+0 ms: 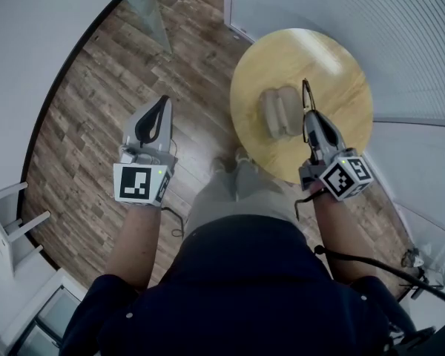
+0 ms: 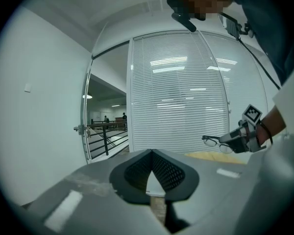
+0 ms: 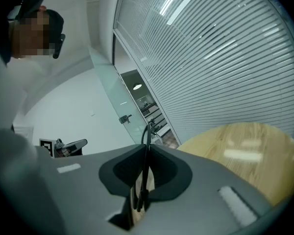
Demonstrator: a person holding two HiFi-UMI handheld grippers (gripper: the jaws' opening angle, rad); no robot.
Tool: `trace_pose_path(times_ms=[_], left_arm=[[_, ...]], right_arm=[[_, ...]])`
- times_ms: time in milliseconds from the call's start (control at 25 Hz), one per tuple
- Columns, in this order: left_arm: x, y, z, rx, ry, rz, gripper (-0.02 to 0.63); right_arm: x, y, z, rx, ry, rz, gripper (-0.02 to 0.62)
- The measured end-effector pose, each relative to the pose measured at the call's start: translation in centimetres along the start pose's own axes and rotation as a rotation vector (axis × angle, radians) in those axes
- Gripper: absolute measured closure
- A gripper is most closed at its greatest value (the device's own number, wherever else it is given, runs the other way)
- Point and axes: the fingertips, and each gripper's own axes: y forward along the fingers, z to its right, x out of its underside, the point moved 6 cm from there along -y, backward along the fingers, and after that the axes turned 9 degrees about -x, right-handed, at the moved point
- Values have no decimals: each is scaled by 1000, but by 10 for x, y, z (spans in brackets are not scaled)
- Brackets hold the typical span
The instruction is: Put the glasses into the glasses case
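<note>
An open beige glasses case (image 1: 280, 111) lies on the round wooden table (image 1: 334, 65). My right gripper (image 1: 309, 113) hovers over the table just right of the case, shut on a pair of black-framed glasses (image 1: 306, 95). In the right gripper view the thin black frame (image 3: 146, 146) stands upright between the jaws, with the table (image 3: 245, 146) beyond. My left gripper (image 1: 163, 102) hangs over the wooden floor left of the table, jaws together and holding nothing. The left gripper view shows its tips (image 2: 152, 152) meeting, and the glasses (image 2: 213, 141) in the right gripper far right.
A glass wall with white blinds (image 1: 400, 28) curves behind the table. A glass door panel (image 1: 144, 6) stands at the top. White furniture (image 1: 7, 221) sits at the lower left. The person's feet (image 1: 233, 162) are by the table's near edge.
</note>
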Motion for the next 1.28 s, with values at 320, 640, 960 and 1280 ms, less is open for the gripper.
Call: trace_pose_path(times_ms=[320, 640, 960, 1280], left_arm=[[35, 14, 10, 23, 1, -63, 603], [61, 27, 21, 42, 8, -131, 603], [85, 44, 33, 68, -29, -151, 603], [96, 70, 35, 69, -25, -160, 603]], right_arm=[[30, 15, 25, 7, 23, -31, 563], [56, 25, 47, 25, 40, -61, 563], [85, 37, 70, 45, 75, -91, 563], [107, 49, 86, 44, 104, -119, 563]])
